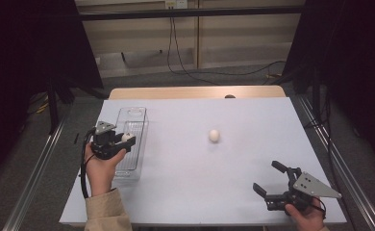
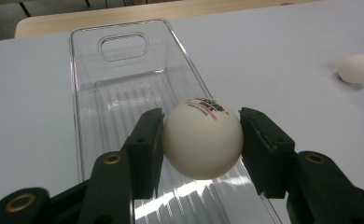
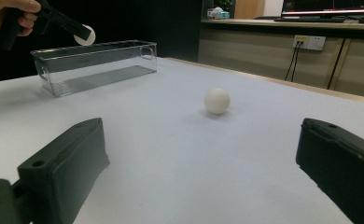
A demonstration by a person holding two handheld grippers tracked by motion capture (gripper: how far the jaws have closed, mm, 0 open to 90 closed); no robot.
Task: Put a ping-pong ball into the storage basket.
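Ball in grip: white ball with red and black print on top, pinched between the two black jaws of the left gripper, one pad pressed on each side of it.
Where it hangs: over the near part of the clear plastic bin, above the rim and not touching the ribbed floor.
Bin: long, see-through, with a handle slot in its far end wall; it stands on the white table near the left edge.
Left hand: wrapped round the gripper body, a tan sleeve behind it.
Second ball: plain white, lying alone on the table near the middle, well apart from the bin.
Right gripper: held low at the near right corner, jaws wide apart with nothing between them, pointed toward the second ball.
Right hand: at the table's near edge.
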